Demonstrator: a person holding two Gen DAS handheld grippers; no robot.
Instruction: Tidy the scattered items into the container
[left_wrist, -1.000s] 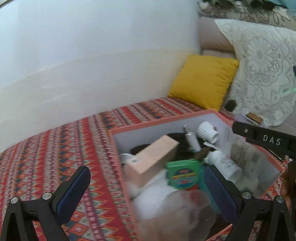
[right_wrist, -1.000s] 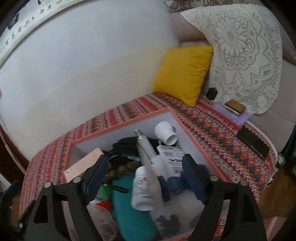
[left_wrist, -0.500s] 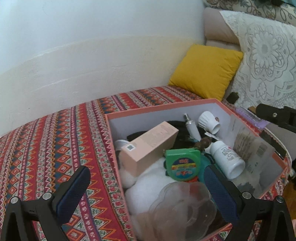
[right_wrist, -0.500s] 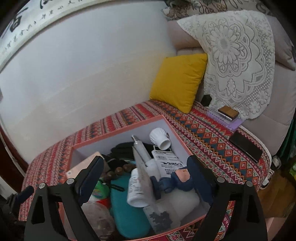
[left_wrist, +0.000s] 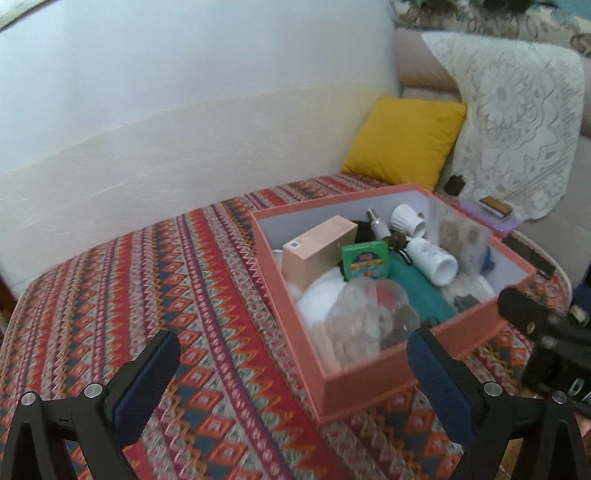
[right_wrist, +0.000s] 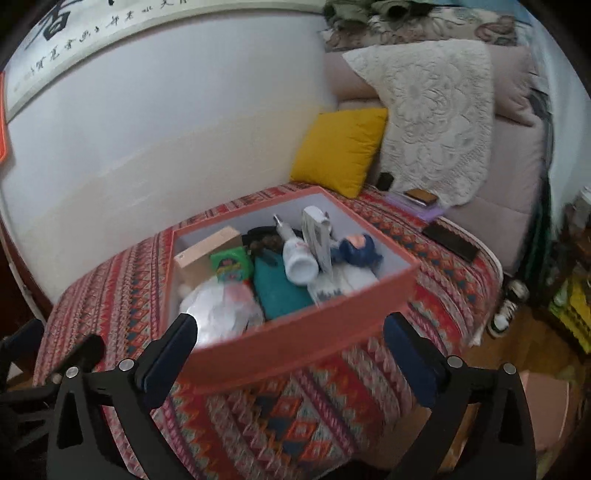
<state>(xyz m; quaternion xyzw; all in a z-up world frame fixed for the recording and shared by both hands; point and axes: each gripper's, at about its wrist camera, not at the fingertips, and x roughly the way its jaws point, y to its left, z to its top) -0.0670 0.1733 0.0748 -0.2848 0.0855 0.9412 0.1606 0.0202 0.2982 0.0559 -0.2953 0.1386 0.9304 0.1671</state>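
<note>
Both tools empty, jaws wide apart. Left tool (left_wrist: 291, 373) hangs over the patterned bedspread (left_wrist: 155, 295), just left of and nearer than the box; right tool (right_wrist: 291, 354) sits low in front of the box's near wall. Neither touches anything.

Container = salmon-pink box (left_wrist: 373, 384) on the bed, w/ plenty inside: tan carton (left_wrist: 317, 245) leaning at far left, green packet (left_wrist: 365, 260) beside it, white bottle (left_wrist: 432, 258) lying on its side, teal item (right_wrist: 280, 291) under it, clear crinkly plastic (left_wrist: 369, 317) at the near end, white cup-like piece (left_wrist: 406, 221) at the far wall, blue figure (right_wrist: 356, 251) toward the right, seen only in the right wrist view.

Step, as I read it: the filling looks done or close to it. No loose task item shows on the spread around the box in either view. Things further right by the lace throw, namely a dark phone-like slab (right_wrist: 450, 242) and a small brown case (right_wrist: 421, 197) on a purple pad, could be leftovers or just household stuff; can't tell.

Next move, judged: if more is to go in, swing right tool toward those far-right bits, approach flat & low since both are thin. Otherwise just back both tools off. Box is crowded, so anything added should drop into the right-hand gap, not onto the tilted carton.
</note>
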